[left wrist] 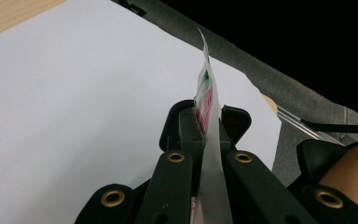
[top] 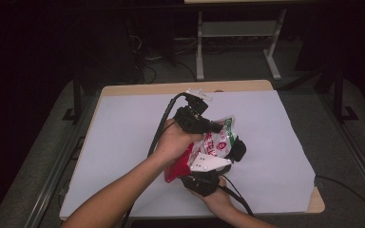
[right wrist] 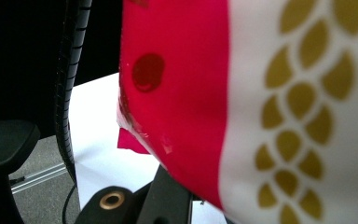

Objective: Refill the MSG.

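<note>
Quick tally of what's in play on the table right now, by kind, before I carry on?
Snack bag, red and white, held above the table: 1
Grippers, left gripper and right gripper, both clamped on the bag: 2
White sheet covering the table: 1
Wooden table: 1
Total: 5

Red-and-white packet (top: pixel 216 142), gold leaf pattern

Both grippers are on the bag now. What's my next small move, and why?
Probably pull the two grippers gently apart to tear it. The left gripper is shut on the bag edge, the right gripper grips its red end, and the bag hangs above the table, unopened as far as I can see.
</note>
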Demonstrator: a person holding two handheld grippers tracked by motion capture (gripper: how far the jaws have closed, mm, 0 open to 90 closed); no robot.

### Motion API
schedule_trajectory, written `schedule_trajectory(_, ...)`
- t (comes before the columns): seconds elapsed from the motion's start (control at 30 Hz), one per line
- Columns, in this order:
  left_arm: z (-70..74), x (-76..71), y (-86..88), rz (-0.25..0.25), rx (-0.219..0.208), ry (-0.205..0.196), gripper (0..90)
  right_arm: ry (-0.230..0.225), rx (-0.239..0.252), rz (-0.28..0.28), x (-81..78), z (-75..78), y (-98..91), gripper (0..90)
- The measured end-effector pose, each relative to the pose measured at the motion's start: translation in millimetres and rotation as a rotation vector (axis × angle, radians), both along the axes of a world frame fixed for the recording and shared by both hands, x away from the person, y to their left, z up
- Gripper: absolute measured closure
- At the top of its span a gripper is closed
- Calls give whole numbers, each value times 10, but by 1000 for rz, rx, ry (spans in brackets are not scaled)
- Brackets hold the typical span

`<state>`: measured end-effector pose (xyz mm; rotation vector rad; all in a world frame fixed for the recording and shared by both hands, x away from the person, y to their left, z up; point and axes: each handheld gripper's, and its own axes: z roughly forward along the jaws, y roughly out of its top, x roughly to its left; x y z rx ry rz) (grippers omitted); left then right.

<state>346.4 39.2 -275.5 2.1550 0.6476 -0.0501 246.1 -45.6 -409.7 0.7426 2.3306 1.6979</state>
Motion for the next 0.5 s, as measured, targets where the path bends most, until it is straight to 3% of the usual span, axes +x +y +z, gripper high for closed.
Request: schedule_trajectory(0.5,2,1,-9,7,-2,-1,900,-2,6,2,-1,4,1,900)
